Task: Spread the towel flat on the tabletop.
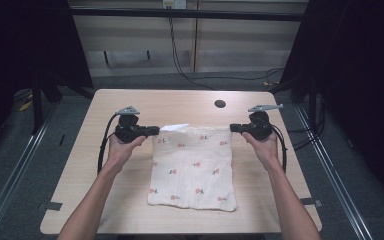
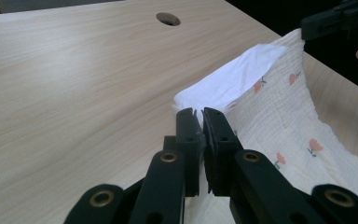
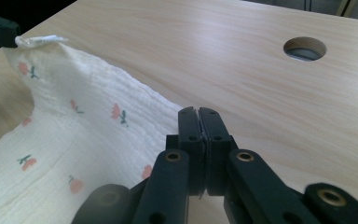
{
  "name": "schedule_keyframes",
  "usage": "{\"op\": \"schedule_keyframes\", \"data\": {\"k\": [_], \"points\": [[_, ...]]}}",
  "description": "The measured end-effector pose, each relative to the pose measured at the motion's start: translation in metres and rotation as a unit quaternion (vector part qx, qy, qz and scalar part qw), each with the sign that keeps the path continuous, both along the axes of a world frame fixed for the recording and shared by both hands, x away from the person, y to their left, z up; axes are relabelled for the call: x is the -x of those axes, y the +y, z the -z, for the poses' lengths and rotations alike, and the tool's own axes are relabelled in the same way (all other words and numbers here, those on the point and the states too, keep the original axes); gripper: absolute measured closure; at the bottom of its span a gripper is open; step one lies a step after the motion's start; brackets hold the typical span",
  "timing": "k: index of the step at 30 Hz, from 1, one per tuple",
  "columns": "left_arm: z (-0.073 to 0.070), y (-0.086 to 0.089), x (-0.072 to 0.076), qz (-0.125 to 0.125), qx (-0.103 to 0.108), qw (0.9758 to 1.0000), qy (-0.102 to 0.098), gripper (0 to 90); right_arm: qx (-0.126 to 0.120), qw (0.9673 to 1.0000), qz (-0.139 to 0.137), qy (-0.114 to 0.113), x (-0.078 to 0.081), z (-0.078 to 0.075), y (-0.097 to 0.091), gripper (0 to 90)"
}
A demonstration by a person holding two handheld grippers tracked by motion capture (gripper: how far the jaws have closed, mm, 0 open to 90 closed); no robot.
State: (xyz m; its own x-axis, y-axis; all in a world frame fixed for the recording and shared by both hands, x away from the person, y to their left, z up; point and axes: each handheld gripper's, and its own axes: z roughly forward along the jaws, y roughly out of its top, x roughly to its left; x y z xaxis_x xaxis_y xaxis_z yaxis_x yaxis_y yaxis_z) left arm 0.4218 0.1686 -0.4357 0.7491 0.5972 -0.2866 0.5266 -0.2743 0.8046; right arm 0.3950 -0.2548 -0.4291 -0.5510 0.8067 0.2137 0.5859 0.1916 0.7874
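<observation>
One cloth [image 1: 192, 167] (cream, small red flowers) lies on the counter [image 1: 130, 102], just nearer the person than the round hole [image 1: 220, 104]. Two hand-held grippers: the left hand-held gripper [image 1: 156, 131] is clamped on the far left corner, the right hand-held gripper [image 1: 233, 128] on the far right corner, likely so the far edge lifts evenly for folding. Far-left corner shows its white underside.

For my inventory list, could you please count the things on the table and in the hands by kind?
Flower-print cloth: 1
Grippers, left gripper and right gripper, each shut on a far corner of the cloth: 2
Table with a round hole: 1
Total: 4
</observation>
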Motion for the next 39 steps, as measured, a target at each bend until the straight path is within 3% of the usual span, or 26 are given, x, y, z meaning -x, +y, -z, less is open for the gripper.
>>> {"op": "schedule_keyframes", "data": {"k": [1, 4, 6, 11, 13, 16, 25, 28, 32, 33, 35, 36, 39], "points": [[0.001, 0.000, -0.001, -0.002, -0.009, 1.0000, -0.001, 85.3, 0.000, 1.0000, 0.000, -0.003, -0.001, 0.000, 0.000, 89.0], [0.004, 0.004, -0.004, -0.011, -0.008, 0.9999, 0.006, 79.9, 0.007, 1.0000, 0.006, -0.003, -0.004, 0.002, 0.000, 85.7], [0.005, 0.009, -0.004, -0.018, 0.002, 0.9998, 0.008, 76.9, -0.001, 0.9997, 0.023, -0.007, -0.004, 0.005, -0.001, 74.9], [0.007, 0.016, -0.001, -0.029, -0.003, 0.9996, -0.003, 72.4, 0.002, 0.9997, 0.025, -0.003, -0.003, 0.013, 0.001, 71.2], [0.010, 0.019, 0.001, -0.029, -0.007, 0.9996, 0.005, 73.0, 0.002, 0.9998, 0.019, -0.002, -0.001, 0.015, 0.001, 71.0], [0.014, 0.022, 0.005, -0.022, -0.020, 0.9995, 0.011, 74.6, 0.002, 1.0000, 0.009, 0.002, 0.004, 0.016, 0.002, 70.0], [0.023, 0.030, 0.023, -0.005, -0.026, 0.9995, 0.016, 76.3, 0.007, 0.9998, -0.020, 0.005, 0.023, 0.011, 0.002, 65.9], [0.023, 0.029, 0.031, 0.005, -0.056, 0.9983, 0.010, 76.9, 0.011, 0.9997, -0.023, 0.003, 0.032, 0.015, 0.002, 65.9], [0.028, 0.031, 0.044, 0.019, -0.062, 0.9978, 0.012, 77.0, 0.017, 0.9993, -0.033, 0.012, 0.044, 0.027, 0.003, 65.3], [0.031, 0.030, 0.046, 0.025, -0.065, 0.9975, 0.015, 75.7, 0.028, 0.9984, -0.041, 0.027, 0.048, 0.037, 0.005, 64.0], [0.036, 0.026, 0.050, 0.032, -0.065, 0.9972, 0.018, 73.8, 0.031, 0.9981, -0.042, 0.033, 0.049, 0.042, 0.006, 63.2], [0.042, 0.019, 0.053, 0.048, -0.069, 0.9962, 0.025, 73.1, 0.033, 0.9978, -0.043, 0.039, 0.051, 0.049, 0.007, 62.1], [0.049, 0.009, 0.055, 0.063, -0.081, 0.9942, 0.034, 72.6, 0.035, 0.9975, -0.043, 0.045, 0.052, 0.054, 0.011, 61.1]]}}
